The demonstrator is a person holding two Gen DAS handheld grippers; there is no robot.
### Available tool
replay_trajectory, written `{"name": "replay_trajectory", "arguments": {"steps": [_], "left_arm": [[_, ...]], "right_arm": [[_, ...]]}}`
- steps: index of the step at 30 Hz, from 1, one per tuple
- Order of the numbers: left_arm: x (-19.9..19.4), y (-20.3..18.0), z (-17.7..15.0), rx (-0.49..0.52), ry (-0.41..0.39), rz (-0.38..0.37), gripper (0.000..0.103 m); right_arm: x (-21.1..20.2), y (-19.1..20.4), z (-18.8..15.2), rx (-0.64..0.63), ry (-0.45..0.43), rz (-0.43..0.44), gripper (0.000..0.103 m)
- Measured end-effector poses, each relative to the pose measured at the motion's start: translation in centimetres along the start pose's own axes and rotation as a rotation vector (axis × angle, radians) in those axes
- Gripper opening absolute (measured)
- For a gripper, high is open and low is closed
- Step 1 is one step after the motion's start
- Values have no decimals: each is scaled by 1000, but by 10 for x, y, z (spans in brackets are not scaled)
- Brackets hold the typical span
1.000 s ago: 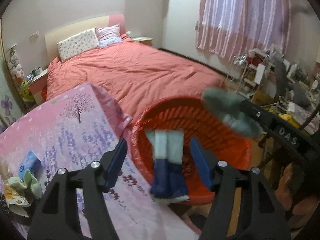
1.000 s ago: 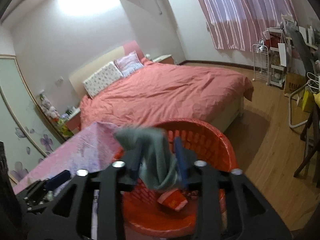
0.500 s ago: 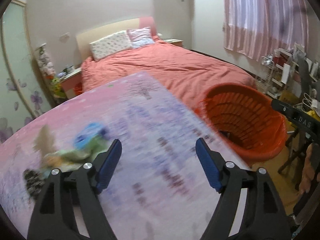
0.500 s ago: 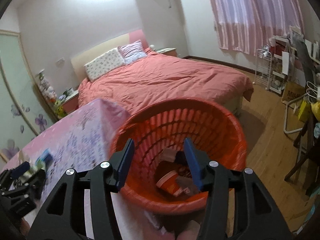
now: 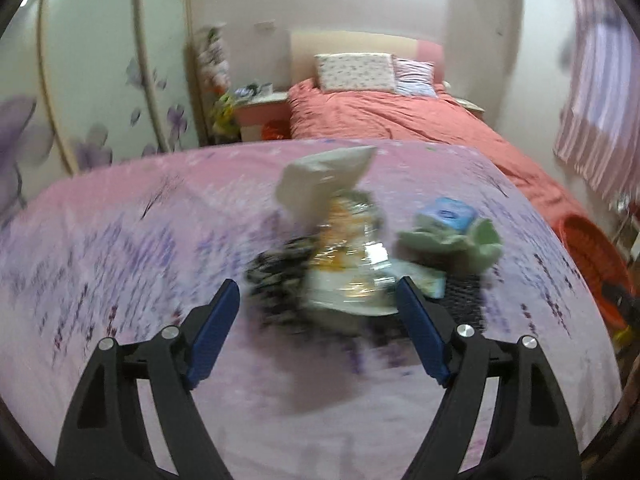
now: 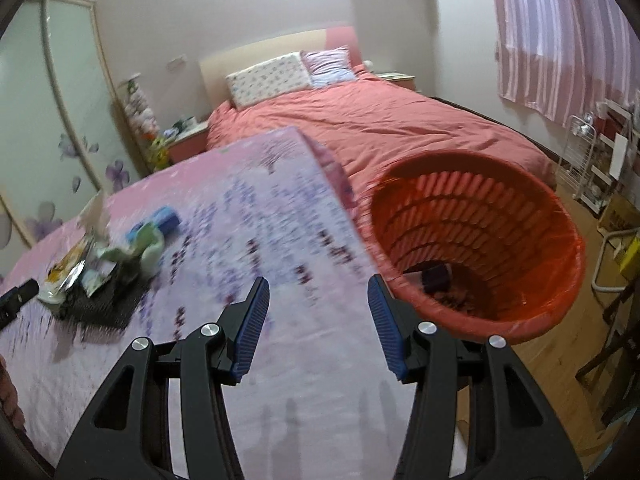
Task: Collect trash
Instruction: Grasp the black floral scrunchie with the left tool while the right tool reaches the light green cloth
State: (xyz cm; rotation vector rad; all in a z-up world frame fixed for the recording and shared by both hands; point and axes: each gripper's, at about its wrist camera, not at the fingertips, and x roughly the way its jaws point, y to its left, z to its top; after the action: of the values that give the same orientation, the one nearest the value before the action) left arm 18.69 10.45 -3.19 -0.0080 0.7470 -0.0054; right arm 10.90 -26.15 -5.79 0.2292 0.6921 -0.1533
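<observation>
A blurred heap of trash (image 5: 344, 256) lies on the pink flowered tablecloth (image 5: 120, 240): a crinkled clear wrapper, a white paper bag (image 5: 324, 180), a blue pack (image 5: 448, 212), a pale green cloth (image 5: 460, 240) and a black mesh piece (image 5: 272, 276). My left gripper (image 5: 318, 300) hovers just short of the heap, its jaws opening with nothing between them. The heap (image 6: 100, 264) lies far left in the right wrist view. My right gripper (image 6: 318, 300) stands open and empty over the table's right part, beside the orange basket (image 6: 560, 240), which holds some trash.
A bed with a salmon cover (image 6: 380, 120) stands behind the table. Wardrobe doors with purple flowers (image 5: 80, 100) fill the left. A nightstand (image 5: 260, 112) sits beside the bed. Striped curtains (image 6: 560, 32), a wire rack (image 6: 580, 160) and wooden floor (image 6: 560, 360) are at the right.
Both grippers let go of their items over the basket and now stand empty. The left swung left to the trash heap. The right swung left from the basket to over the table.
</observation>
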Motion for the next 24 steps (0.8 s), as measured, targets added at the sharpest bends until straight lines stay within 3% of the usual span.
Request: {"name": "replay_trajectory", "arguments": {"steps": [4,11,13,15,17,21,24], "left_arm": [[12,24,1,-34,36,32,79],[52,20,11,-52,98,6,73],[65,14,10,-33,130,2,63],[75,14,7,-33,170,19,37],[75,25,4,-76,183,5,36],[70,44,1,-43,168,117,37],[72,55,0,-54,173,127,43]], "right_arm": [[3,20,-5,-40,18,7,52],[7,44,-11,-86,36,18,52],[9,50,-12,-93,40,20,52],[9,54,-13,-101,44,23,52],[10,60,-14,-114,47,27,52],[15,72,-16,-144,55,34,52],[23,85,-14,-146,66,69,52]]}}
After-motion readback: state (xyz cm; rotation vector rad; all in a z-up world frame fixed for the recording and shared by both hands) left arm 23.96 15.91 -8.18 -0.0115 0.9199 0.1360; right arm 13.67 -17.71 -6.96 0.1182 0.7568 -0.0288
